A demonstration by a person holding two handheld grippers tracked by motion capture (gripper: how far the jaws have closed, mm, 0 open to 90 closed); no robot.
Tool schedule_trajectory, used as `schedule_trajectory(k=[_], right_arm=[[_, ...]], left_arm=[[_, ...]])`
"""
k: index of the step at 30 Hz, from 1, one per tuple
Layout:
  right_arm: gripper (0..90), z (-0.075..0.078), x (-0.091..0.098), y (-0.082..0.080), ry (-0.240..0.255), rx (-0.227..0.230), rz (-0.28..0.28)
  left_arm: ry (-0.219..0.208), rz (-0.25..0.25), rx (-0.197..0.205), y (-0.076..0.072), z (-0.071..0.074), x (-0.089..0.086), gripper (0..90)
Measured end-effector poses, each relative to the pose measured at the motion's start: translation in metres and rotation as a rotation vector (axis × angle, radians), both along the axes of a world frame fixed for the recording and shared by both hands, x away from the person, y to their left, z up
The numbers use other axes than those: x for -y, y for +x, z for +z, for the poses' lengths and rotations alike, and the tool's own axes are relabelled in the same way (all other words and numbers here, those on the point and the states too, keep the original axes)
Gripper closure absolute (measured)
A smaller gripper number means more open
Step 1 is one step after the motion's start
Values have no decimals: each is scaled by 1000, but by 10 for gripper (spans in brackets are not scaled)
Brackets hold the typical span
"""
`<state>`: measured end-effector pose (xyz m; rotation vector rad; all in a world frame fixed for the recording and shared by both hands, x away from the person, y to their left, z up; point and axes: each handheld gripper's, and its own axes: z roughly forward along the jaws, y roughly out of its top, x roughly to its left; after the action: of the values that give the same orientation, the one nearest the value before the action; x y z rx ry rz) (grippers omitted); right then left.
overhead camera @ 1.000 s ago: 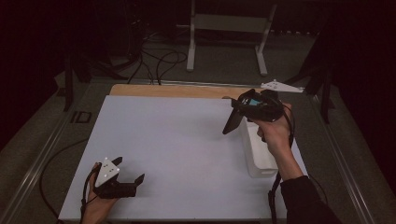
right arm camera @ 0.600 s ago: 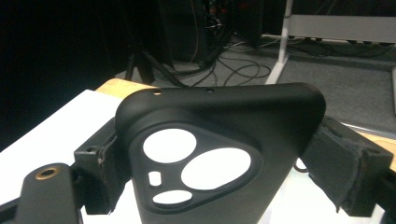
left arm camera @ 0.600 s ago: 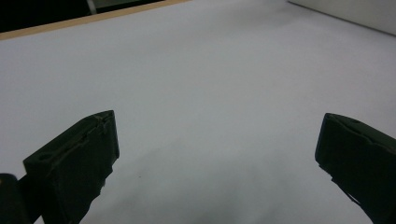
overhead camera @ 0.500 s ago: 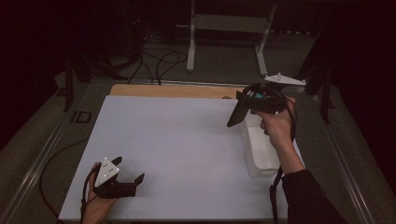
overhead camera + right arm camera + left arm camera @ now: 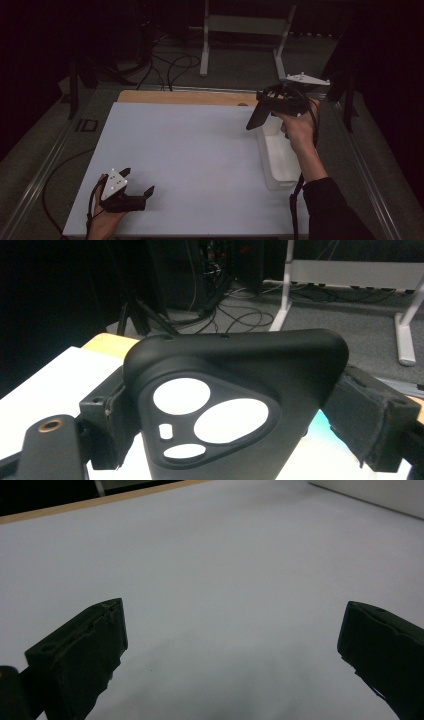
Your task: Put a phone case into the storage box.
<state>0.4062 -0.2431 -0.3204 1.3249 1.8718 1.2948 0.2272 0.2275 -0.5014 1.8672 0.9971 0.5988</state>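
Across the table lies a white sheet (image 5: 195, 160), with a strip of bare wood (image 5: 180, 96) showing along its far edge; beyond it the room is dark, with cables (image 5: 165, 62) on the grey floor and a pale metal stand (image 5: 245, 30). A white tray (image 5: 277, 162) sits along the sheet's right side. Left gripper (image 5: 136, 192) rests low at the near left corner in the person's left hand (image 5: 102, 222), jaws spread wide with nothing between them, bare sheet under them in the left gripper view. Right gripper (image 5: 261, 112) is held up in the air above the tray's far end, jaws pointing down and left, closed on a black phone case (image 5: 235, 415) with its camera cut-outs facing the lens. No readable writing or brand on any of it.
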Motion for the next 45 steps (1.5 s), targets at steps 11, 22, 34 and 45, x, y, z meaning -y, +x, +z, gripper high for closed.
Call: schedule_trajectory(k=[11, 22, 34, 45], right_arm=[[153, 4, 7, 7, -4, 4, -43], [153, 4, 16, 15, -21, -1, -95], [153, -4, 24, 26, -77, -20, -159], [153, -14, 29, 34, -118, -40, -205]], left_arm=[[0, 2, 1, 0, 0, 0, 2], [1, 3, 3, 0, 0, -1, 2], [-2, 4, 6, 0, 1, -1, 2], [-4, 6, 7, -1, 1, -1, 2]])
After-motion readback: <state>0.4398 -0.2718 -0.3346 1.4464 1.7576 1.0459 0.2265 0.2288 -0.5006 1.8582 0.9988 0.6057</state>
